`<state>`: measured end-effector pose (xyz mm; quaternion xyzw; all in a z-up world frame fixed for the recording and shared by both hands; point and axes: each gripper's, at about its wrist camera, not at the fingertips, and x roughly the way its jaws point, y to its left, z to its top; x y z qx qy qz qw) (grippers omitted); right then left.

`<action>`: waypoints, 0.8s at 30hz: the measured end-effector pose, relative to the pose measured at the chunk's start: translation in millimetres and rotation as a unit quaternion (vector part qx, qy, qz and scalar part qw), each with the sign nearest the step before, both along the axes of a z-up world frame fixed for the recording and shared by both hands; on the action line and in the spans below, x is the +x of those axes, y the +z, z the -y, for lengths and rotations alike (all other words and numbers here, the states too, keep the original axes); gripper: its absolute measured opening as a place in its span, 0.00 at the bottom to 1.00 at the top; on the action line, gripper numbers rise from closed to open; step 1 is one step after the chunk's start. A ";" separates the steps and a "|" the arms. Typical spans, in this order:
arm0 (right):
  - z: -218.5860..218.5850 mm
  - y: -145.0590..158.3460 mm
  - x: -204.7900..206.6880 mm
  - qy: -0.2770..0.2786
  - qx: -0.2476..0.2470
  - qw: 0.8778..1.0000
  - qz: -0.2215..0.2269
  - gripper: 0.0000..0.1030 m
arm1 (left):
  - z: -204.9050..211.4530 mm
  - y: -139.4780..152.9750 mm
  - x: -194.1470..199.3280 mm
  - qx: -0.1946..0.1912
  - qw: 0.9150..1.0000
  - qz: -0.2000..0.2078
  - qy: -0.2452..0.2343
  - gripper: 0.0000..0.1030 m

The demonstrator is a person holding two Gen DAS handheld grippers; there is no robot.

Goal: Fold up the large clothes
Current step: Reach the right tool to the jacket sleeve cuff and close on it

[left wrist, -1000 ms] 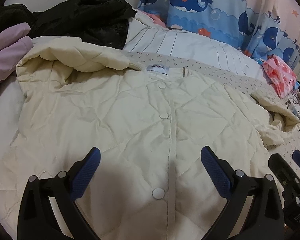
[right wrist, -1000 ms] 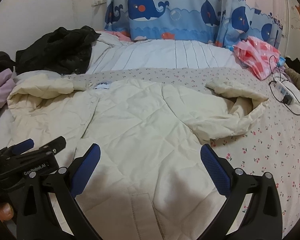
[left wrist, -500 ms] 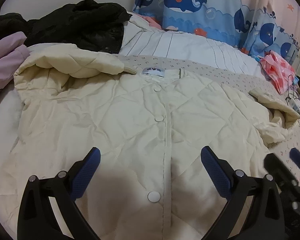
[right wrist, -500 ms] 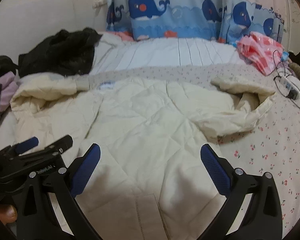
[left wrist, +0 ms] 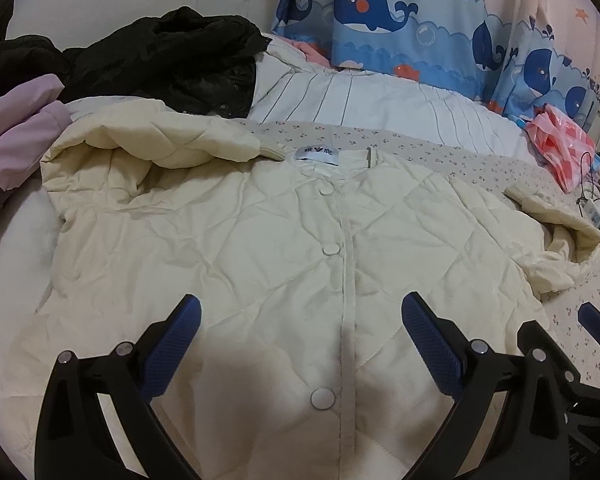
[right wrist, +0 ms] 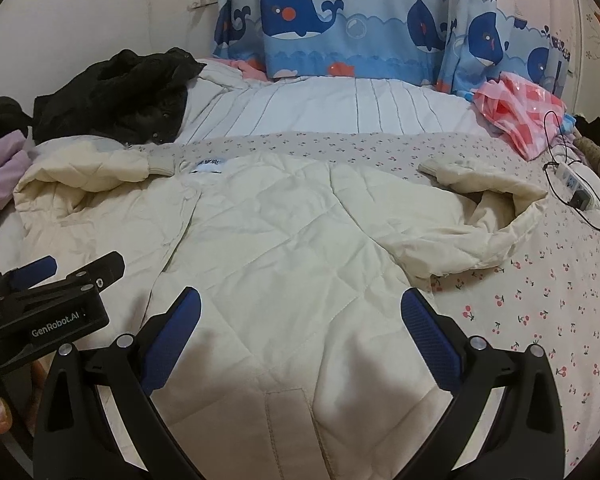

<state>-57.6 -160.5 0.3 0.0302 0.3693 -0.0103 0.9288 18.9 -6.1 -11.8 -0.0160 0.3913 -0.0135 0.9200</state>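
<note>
Cream jacket (left wrist: 300,248) lies flat, collar at 12 o'clock; left gripper (left wrist: 300,344) and right gripper (right wrist: 300,340) both released, empty, over hem; right sleeve (right wrist: 480,220) at 2, prob. nearer right.

Bare floral sheet (right wrist: 540,312) lies open right of the jacket (right wrist: 284,248); a black coat (left wrist: 168,64) crowds the far left, a power strip (right wrist: 576,186) and pink bag (right wrist: 520,116) the far right.
</note>
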 end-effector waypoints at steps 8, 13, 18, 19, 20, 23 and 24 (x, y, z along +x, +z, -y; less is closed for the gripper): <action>-2.5 -1.2 0.8 0.005 -0.006 1.000 -0.003 0.94 | -1.5 0.2 1.2 -0.002 1.000 -0.001 -0.002 0.94; -2.8 5.3 6.5 0.013 -0.025 1.000 0.003 0.94 | -3.2 -0.3 3.6 -0.005 1.000 -0.007 -0.004 0.94; 15.2 20.3 38.4 0.011 -0.127 0.992 0.014 0.94 | -5.9 -3.9 6.8 -0.017 1.000 -0.020 -0.004 0.93; 24.6 20.2 55.9 0.009 -0.173 0.985 0.006 0.94 | -6.4 -5.4 7.5 -0.018 1.000 -0.023 -0.003 0.93; 30.3 17.4 67.1 0.009 -0.200 0.980 -0.003 0.94 | -7.5 -6.8 8.7 -0.019 0.999 -0.027 -0.002 0.93; 61.7 -4.9 120.9 0.005 -0.310 0.949 -0.063 0.94 | -6.5 -10.8 10.5 -0.020 0.999 -0.034 0.000 0.93; 76.1 -16.9 140.1 0.000 -0.346 0.934 -0.088 0.94 | -6.2 -11.8 11.1 -0.019 0.999 -0.036 0.000 0.93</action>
